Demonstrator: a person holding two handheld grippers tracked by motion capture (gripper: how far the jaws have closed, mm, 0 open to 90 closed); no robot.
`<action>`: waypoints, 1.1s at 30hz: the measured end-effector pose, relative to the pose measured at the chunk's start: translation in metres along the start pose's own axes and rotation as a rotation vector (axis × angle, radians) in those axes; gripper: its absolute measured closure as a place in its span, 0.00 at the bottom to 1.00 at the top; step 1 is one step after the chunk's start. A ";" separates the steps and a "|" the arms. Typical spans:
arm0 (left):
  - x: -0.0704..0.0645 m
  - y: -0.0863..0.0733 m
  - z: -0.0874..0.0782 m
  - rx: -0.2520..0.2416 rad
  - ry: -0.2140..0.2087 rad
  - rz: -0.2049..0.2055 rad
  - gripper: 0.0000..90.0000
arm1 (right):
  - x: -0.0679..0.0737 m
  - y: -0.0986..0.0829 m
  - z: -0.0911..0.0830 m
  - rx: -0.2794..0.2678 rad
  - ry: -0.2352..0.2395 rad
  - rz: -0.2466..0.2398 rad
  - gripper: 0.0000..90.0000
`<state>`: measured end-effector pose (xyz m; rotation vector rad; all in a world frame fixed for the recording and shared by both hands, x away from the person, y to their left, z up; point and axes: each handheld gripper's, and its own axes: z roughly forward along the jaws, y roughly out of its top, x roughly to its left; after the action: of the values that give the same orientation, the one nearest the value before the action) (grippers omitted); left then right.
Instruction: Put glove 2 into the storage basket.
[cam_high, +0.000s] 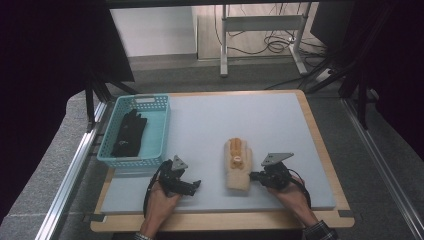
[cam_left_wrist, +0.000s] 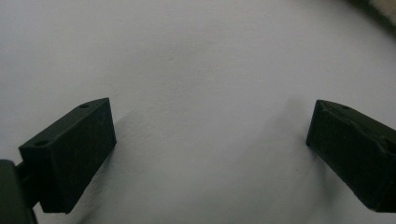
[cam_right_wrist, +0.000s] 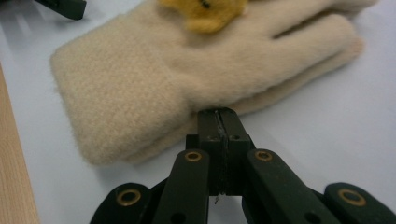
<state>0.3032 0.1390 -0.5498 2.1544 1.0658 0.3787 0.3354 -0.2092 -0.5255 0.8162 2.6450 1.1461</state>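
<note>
Right gripper (cam_right_wrist: 219, 116) low over the bench (cam_high: 280, 120), jaws pressed together with nothing between, tips just touching the cream glove's (cam_right_wrist: 187, 79) edge (yellow patch beyond them). Left gripper (cam_high: 195, 186) angled toward the glove, jaws spread wide over bare grey surface, nothing held. Both hands at the near edge.

A fluffy cream glove (cam_high: 237, 166) with a yellow patch on its back lies flat on the grey mat (cam_high: 240, 125), fingers pointing away, well right of the teal basket (cam_high: 158, 131) holding a black glove (cam_high: 129, 134).
</note>
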 end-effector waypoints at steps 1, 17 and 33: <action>0.000 0.000 0.000 0.000 0.000 0.000 0.02 | 0.002 0.000 0.002 0.001 0.002 0.000 0.98; 0.000 -0.001 -0.003 0.003 0.004 0.003 0.03 | 0.025 0.019 0.030 -0.010 0.040 -0.042 0.98; 0.008 -0.008 -0.008 0.010 0.004 -0.002 0.02 | 0.041 0.037 0.057 -0.038 0.013 -0.084 0.96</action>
<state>0.2994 0.1526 -0.5499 2.1618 1.0740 0.3783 0.3359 -0.1304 -0.5355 0.6866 2.6315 1.1806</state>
